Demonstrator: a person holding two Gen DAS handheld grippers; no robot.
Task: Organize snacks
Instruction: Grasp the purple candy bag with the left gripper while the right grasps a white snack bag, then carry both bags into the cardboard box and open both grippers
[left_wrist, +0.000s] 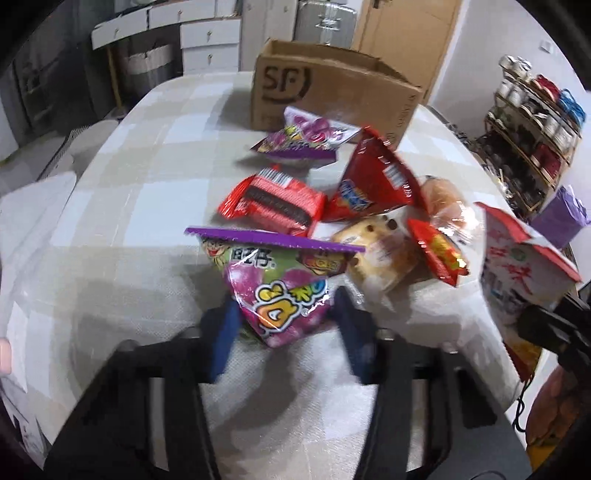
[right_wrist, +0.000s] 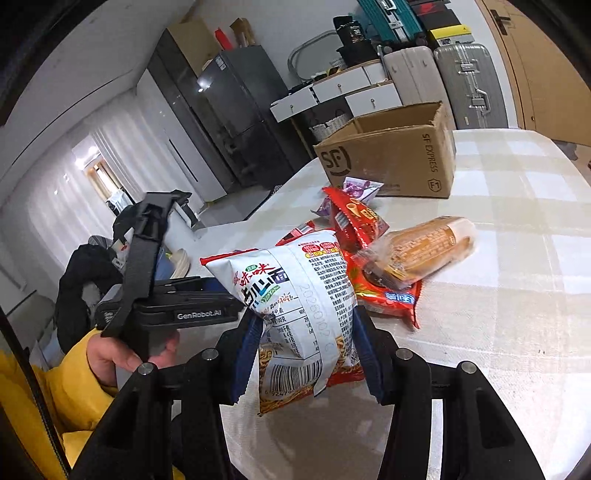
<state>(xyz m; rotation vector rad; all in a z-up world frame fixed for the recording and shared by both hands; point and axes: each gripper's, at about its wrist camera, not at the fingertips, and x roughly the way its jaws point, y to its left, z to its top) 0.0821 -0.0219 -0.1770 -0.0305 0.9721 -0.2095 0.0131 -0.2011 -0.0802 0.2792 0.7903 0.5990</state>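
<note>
My left gripper (left_wrist: 284, 317) is shut on a purple candy bag (left_wrist: 277, 284) and holds it above the table. My right gripper (right_wrist: 306, 343) is shut on a white and red noodle snack bag (right_wrist: 295, 306), which also shows at the right of the left wrist view (left_wrist: 517, 266). An open cardboard box (left_wrist: 332, 88) marked SF stands at the far side of the table; it also shows in the right wrist view (right_wrist: 391, 158). Between it and me lie loose snacks: a second purple bag (left_wrist: 306, 140), red packets (left_wrist: 273, 203) (left_wrist: 373, 181), wrapped bread (left_wrist: 376, 251) (right_wrist: 424, 247).
The table has a checked cloth (left_wrist: 147, 177) (right_wrist: 517, 295). A rack of jars (left_wrist: 532, 122) stands off its right side. Suitcases (right_wrist: 469, 81) and white drawers (right_wrist: 343, 88) stand behind the box. The left gripper's body and hand (right_wrist: 155, 295) are at the left of the right wrist view.
</note>
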